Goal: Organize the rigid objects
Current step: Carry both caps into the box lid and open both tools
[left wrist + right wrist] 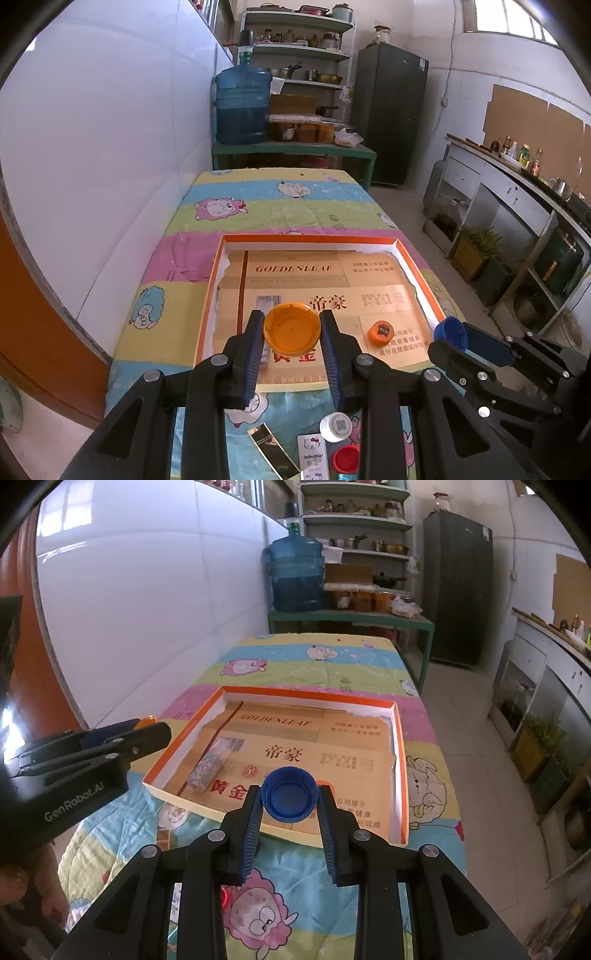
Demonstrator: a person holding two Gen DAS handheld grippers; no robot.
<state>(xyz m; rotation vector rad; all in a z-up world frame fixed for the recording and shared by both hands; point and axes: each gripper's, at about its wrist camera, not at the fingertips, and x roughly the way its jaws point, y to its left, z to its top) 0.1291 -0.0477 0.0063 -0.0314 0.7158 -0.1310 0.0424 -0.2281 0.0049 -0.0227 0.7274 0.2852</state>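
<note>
Nearest the lens, the left gripper (pixel 291 328) is clenched on an orange lid (pixel 291 328), its two blue pads pressing the lid's rim from either side, open face toward the camera. It is held above the near end of a shallow tray (pixel 421 273) with orange walls, lined with flattened printed card. The right gripper (pixel 290 794) grasps a blue cap (pixel 290 793) the same way, also above the tray's near edge. Inside the tray already lie a small orange piece (pixel 380 332) near the right wall and a speckled packet (pixel 207 771) toward the left. The likely trouble, as a guess: both lids are round and pinched only at the rim, so a slight tilt or loosened squeeze could let one roll off the tray; the two grippers are close side by side and could knock each other when lowering; a dropped lid might land on the orange piece and bounce. More items wait on the bedding nearer the camera: a white cap (pixel 334 426), a red cap (pixel 347 458), and stickers (pixel 312 448). The tray rests on a table covered by a soft cartoon-sheep quilt (pixel 258 206), which could let it rock. Beyond stand a blue water jug (pixel 242 105), shelves (pixel 299 51) of jars, a dark fridge (pixel 391 110), and a counter (pixel 517 177) with bottles on the right.
</note>
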